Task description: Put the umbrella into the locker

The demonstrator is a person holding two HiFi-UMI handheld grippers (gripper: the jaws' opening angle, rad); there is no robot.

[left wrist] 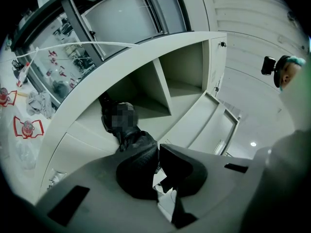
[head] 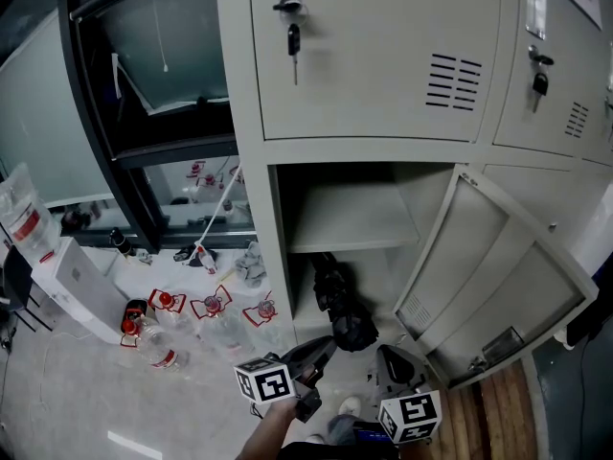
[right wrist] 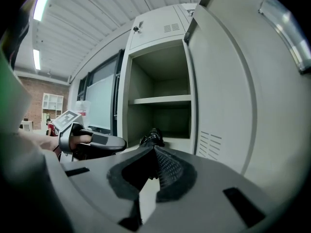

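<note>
The black folded umbrella [head: 337, 305] lies in the lower compartment of the grey locker [head: 278, 247], under its shelf [head: 350, 223], with its near end sticking out over the front edge. The locker door [head: 498, 295] hangs open to the right. My left gripper [head: 324, 348] is held level just in front of the umbrella's near end, jaws shut. In the left gripper view the umbrella [left wrist: 130, 139] runs straight ahead of the closed tips [left wrist: 158, 152]; whether they touch it I cannot tell. My right gripper [head: 385, 356] is beside it, shut and empty [right wrist: 154, 152], facing the umbrella [right wrist: 151, 137].
Several water bottles with red labels [head: 163, 324] stand on the floor left of the locker, beside a white box [head: 77, 281]. A dark-framed window [head: 144, 113] is behind them. The upper locker doors have keys in them [head: 294, 36]. Wooden flooring [head: 498, 410] lies under the open door.
</note>
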